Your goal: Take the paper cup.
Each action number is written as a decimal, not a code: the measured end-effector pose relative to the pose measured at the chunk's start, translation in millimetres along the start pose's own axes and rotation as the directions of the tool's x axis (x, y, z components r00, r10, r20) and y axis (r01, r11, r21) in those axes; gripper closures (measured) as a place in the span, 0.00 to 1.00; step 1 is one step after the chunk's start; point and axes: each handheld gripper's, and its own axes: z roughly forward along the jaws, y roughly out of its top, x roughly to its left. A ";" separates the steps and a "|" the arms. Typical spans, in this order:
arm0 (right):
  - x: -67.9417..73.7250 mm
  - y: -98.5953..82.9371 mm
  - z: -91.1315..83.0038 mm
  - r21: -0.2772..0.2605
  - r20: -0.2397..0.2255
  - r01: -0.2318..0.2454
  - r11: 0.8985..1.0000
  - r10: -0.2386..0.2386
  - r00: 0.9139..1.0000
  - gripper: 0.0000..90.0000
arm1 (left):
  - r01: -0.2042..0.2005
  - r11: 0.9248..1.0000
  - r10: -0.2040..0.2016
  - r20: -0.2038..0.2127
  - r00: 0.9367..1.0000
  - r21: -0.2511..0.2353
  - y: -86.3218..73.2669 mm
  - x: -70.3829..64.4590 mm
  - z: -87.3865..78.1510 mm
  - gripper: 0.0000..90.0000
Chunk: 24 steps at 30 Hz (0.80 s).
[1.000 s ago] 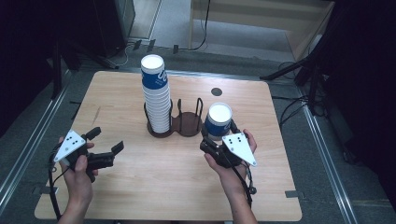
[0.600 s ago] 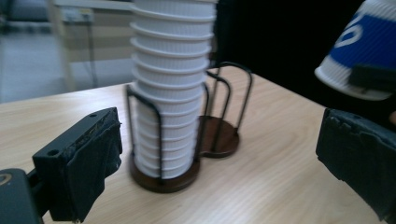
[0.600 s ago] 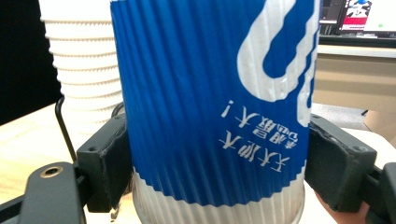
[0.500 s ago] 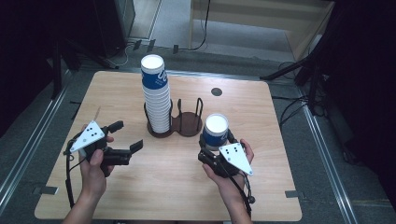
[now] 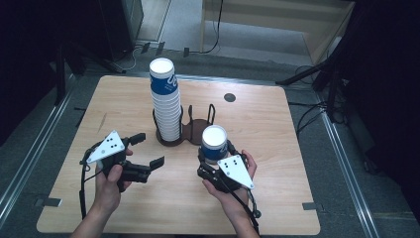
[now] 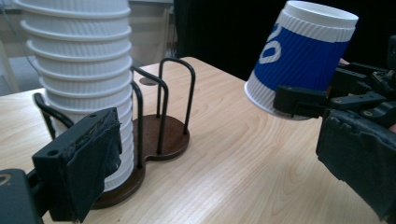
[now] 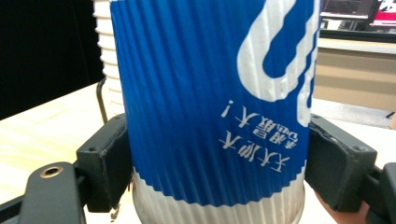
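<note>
the blue paper cup (image 5: 214, 144) looks light and thin-walled, its ribbed sleeve giving some grip, so a gentle squeeze low on the sleeve should hold it without crushing; the open rim would buckle easily. the right gripper (image 5: 214, 159) pinches it from both sides near the base, upside down, lifted off the wooden table (image 5: 277, 148) just right of the two-ring holder (image 5: 198, 130), where the cup stack (image 5: 166, 106) stands. the left gripper (image 5: 144, 149) has its jaws spread wide, empty, pointed toward the cup and apart from it.
</note>
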 end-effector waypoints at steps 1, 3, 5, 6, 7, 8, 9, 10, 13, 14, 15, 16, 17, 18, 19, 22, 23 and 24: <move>1.7 -0.6 0.1 0.003 -0.006 0.003 1.000 -0.003 1.000 0.20 | -0.006 1.000 0.006 0.010 1.000 0.001 0.0 -1.8 1.0 0.01; 4.7 -1.4 0.0 0.002 -0.012 0.005 1.000 -0.005 1.000 0.20 | -0.013 1.000 0.012 0.018 1.000 0.002 0.0 -5.6 4.1 0.01; 7.2 -2.4 0.0 0.006 -0.019 0.005 1.000 -0.005 1.000 0.20 | -0.022 1.000 0.022 0.021 1.000 0.007 0.3 -9.1 7.2 0.01; 8.9 -3.2 0.1 0.008 -0.024 0.004 1.000 -0.004 1.000 0.20 | -0.025 1.000 0.025 0.017 1.000 0.011 0.5 -10.9 8.7 0.01; 10.6 -4.1 0.5 0.009 -0.030 0.008 1.000 -0.008 1.000 0.20 | -0.028 1.000 0.028 0.018 0.999 0.015 0.8 -12.8 10.4 0.01; 12.7 -5.1 0.8 0.013 -0.034 0.014 1.000 -0.014 0.999 0.20 | -0.026 1.000 0.025 0.025 0.999 0.014 0.9 -13.8 11.1 0.01; 13.8 -5.7 1.0 0.015 -0.041 0.018 1.000 -0.017 0.999 0.20 | -0.022 1.000 0.021 0.036 0.999 0.016 1.1 -14.9 11.9 0.01; 15.3 -6.2 1.2 0.016 -0.041 0.020 1.000 -0.019 0.999 0.20 | -0.018 1.000 0.017 0.045 0.999 0.016 1.1 -15.8 12.7 0.01; 19.4 -6.8 1.1 0.017 -0.052 0.025 1.000 -0.024 0.998 0.20 | -0.017 1.000 0.016 0.064 0.998 0.023 0.8 -17.3 13.8 0.01; 20.9 -6.9 1.1 0.016 -0.056 0.022 1.000 -0.021 0.998 0.20 | -0.016 1.000 0.014 0.067 0.998 0.024 0.8 -17.4 13.9 0.01; 21.8 -7.1 1.2 0.015 -0.059 0.027 1.000 -0.027 0.998 0.20 | -0.016 1.000 0.014 0.067 0.998 0.024 0.8 -17.4 13.9 0.01; 23.3 -7.5 1.2 0.017 -0.063 0.028 0.999 -0.027 0.998 0.20 | -0.015 1.000 0.013 0.073 0.997 0.025 0.9 -17.7 13.7 0.01; 24.4 -8.1 1.5 0.015 -0.062 0.037 0.999 -0.036 0.997 0.20 | -0.016 0.999 0.014 0.072 0.997 0.028 1.2 -17.9 13.7 0.01; 26.1 -9.0 1.6 0.017 -0.064 0.046 0.999 -0.044 0.997 0.20 | -0.015 0.999 0.013 0.073 0.997 0.029 1.3 -18.0 13.7 0.01; 26.9 -9.7 1.9 0.018 -0.066 0.051 0.999 -0.050 0.997 0.20 | -0.016 0.999 0.013 0.075 0.997 0.033 1.5 -18.1 13.8 0.01; 30.3 -12.8 3.1 0.022 -0.069 0.072 0.997 -0.071 0.995 0.20 | -0.027 0.998 0.023 0.071 0.997 0.053 2.3 -19.2 14.7 0.01; 31.5 -13.8 3.4 0.022 -0.069 0.084 0.996 -0.082 0.994 0.20 | -0.033 0.998 0.029 0.072 0.997 0.059 2.7 -19.7 14.9 0.01; 32.8 -14.9 3.7 0.023 -0.068 0.098 0.995 -0.097 0.993 0.20 | -0.039 0.997 0.035 0.071 0.997 0.066 2.9 -20.1 15.2 0.01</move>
